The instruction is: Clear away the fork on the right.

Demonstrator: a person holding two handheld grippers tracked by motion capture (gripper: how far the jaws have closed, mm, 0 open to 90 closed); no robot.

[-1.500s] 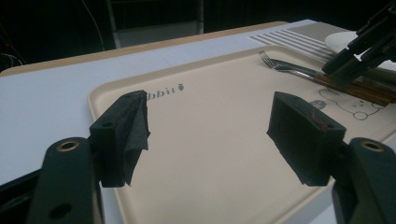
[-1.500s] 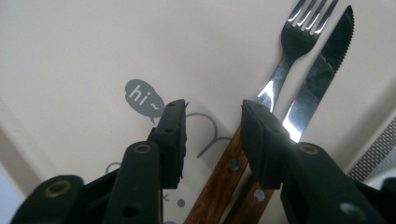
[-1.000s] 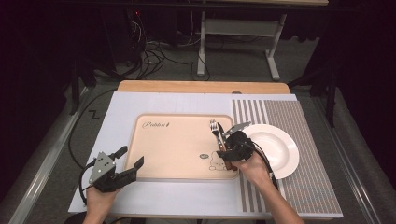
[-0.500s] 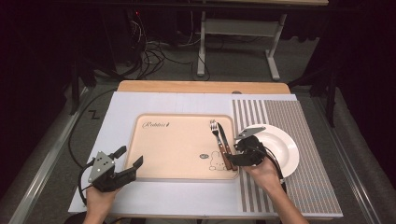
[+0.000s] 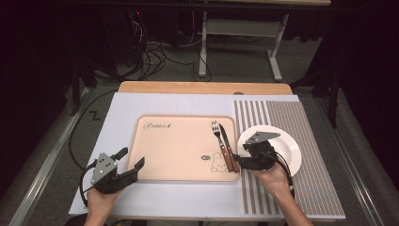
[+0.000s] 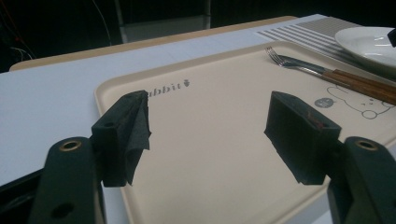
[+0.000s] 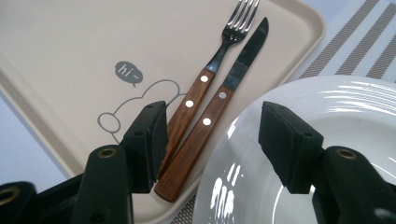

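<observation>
Right gripper: in the high view it hovers over the left rim of the plate, just right of the tray's right edge; its jaws have just been opening and stand spread with nothing pinched between them.
Right gripper's own view: the two black jaws rise apart, one over the tray's edge by the fork's handle, the other over the plate; the knife's handle end shows in the gap below them, untouched.
Knife: lies flat on the tray, along its right edge, wooden handle toward the person, dark blade pointing away.
Fork: also on the tray, just left of the knife and nearly parallel, the wooden handles close beside each other, tines pointing away.
Plate: white, empty, on the striped mat just right of the tray.
Striped mat: right of the tray, on the white table sheet.
Tray: beige, with a rabbit drawing near the cutlery handles.
Left gripper: near the tray's front left corner, pointing across the tray, jaws spread wide and empty.
Left hand: grips the left gripper from below, well left of the tray's middle.
</observation>
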